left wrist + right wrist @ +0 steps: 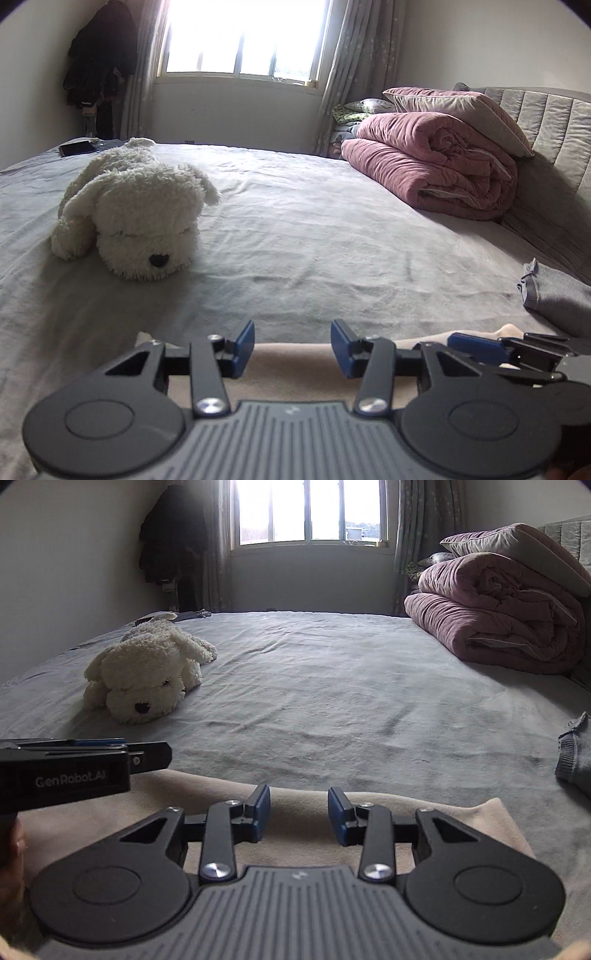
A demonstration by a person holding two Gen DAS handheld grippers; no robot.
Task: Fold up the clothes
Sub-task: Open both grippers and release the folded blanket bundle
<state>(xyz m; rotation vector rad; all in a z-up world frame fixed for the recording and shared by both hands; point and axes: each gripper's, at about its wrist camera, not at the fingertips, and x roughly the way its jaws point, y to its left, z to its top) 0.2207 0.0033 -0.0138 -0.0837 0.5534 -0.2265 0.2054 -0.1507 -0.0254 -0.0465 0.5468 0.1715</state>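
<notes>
A beige garment (303,812) is shown spread flat on the bed (332,686), directly beneath both sets of jaws; its far edge lies just ahead of the blue pads, and its right corner is seen to the right of the right gripper (298,814). The right gripper is held low over the cloth with its jaws parted to a moderate gap and nothing between them. The left gripper (292,349) is likewise held over the same cloth, jaws apart and empty; in the right wrist view its body appears to the left of the right jaws.

The step in hand is judged to be the taking of the far edge for a fold. It would best be done with both jaws lowered together until one pad slides under the hem, only the top layer being pinched, and the sheet below left out of the grip. Equal height should be kept so that the edge is carried over straight.

A grey garment (557,291) lies well to the right of the jaws. A white plush dog (136,210) rests ahead and to the left, a rolled pink quilt (432,166) far ahead to the right.
</notes>
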